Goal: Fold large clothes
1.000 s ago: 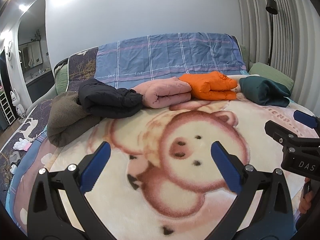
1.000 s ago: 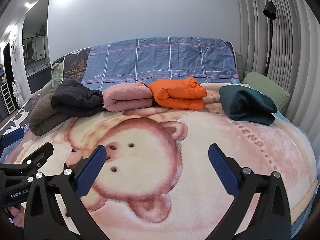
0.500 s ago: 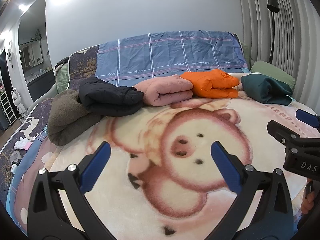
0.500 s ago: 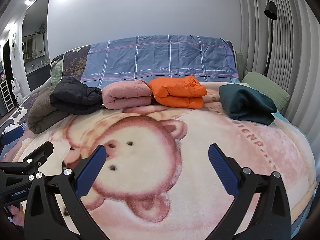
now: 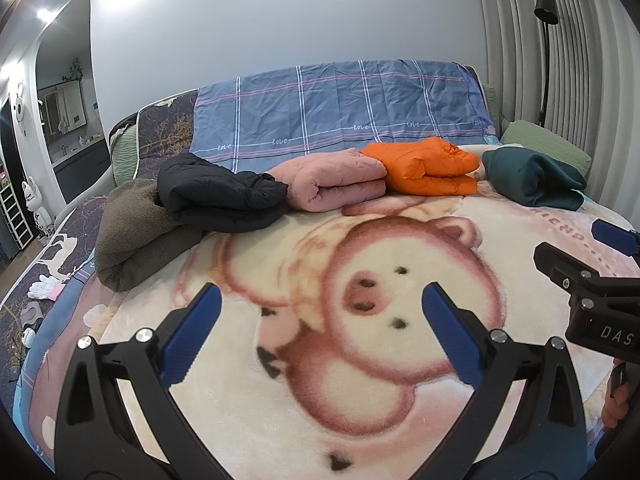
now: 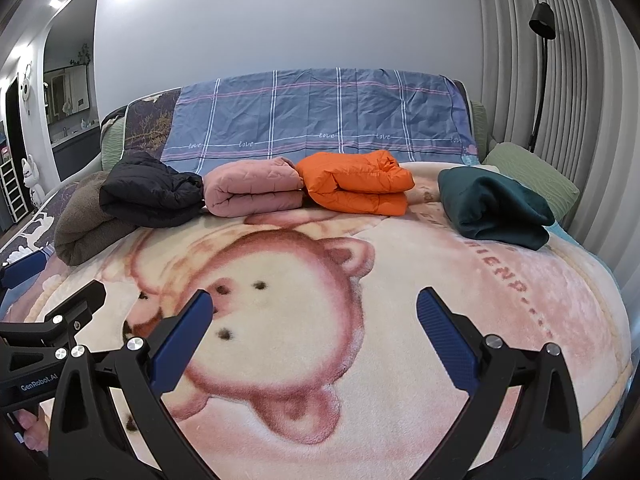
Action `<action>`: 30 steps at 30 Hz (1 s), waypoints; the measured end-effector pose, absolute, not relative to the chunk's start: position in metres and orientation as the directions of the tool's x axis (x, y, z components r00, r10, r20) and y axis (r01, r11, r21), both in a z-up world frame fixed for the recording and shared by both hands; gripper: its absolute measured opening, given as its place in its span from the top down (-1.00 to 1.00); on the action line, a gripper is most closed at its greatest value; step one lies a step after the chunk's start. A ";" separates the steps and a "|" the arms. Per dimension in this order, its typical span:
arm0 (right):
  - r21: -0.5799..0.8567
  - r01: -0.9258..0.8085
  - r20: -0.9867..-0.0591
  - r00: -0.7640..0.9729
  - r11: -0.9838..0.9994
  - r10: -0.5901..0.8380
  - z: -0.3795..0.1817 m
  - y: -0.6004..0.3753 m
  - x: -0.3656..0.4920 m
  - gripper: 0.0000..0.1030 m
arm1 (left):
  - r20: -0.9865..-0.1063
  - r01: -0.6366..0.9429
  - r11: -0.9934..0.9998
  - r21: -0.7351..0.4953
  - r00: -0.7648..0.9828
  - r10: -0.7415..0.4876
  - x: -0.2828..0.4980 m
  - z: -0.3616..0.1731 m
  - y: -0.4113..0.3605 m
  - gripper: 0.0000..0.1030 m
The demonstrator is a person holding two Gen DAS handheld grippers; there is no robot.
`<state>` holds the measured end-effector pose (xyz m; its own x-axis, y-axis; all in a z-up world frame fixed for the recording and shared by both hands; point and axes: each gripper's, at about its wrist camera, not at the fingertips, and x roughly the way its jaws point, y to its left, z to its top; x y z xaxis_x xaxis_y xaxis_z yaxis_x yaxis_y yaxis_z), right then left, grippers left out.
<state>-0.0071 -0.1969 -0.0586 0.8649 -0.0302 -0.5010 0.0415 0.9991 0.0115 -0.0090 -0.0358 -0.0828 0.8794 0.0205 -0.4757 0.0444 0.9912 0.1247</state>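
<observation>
Spread over the bed (image 6: 520, 300), a bear-print blanket carries five folded garments in a crosswise row at its far side; the teal bundle (image 6: 496, 208) lies nearer the right hand-held gripper (image 6: 312, 316), the brown fleece (image 5: 136, 236) nearer the left hand-held gripper (image 5: 320, 308); both are held apart, empty

A cream and pink plush blanket (image 6: 460, 300) printed with a pink bear face is spread over the bed. Along its far edge are laid a brown fleece garment (image 5: 132, 236), a black quilted jacket (image 5: 216, 196), a pink quilted jacket (image 5: 336, 180), an orange puffer jacket (image 6: 356, 182) and a dark green folded garment (image 6: 496, 208). Behind them a blue sheet (image 6: 320, 116) is checked with white and pink lines. Blue pads are carried on black fingers (image 5: 188, 344).
</observation>
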 end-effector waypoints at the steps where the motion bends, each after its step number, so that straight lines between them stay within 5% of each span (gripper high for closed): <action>1: 0.012 0.041 -0.502 0.865 0.999 -0.030 -0.059 -0.197 -0.007 -0.97 | -0.475 0.044 0.991 0.125 0.880 0.021 -0.009 -0.083 -0.036 -0.96; 30: 0.025 0.039 -0.522 0.853 0.999 -0.020 -0.067 -0.201 -0.006 -0.97 | -0.491 0.043 0.990 0.132 0.871 0.027 -0.005 -0.090 -0.031 -0.96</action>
<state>-0.0059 -0.2009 -0.0667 0.8529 -0.0201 -0.5216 0.0389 0.9989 0.0251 -0.0052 -0.0312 -0.0899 0.8707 0.0273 -0.4911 0.0431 0.9904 0.1316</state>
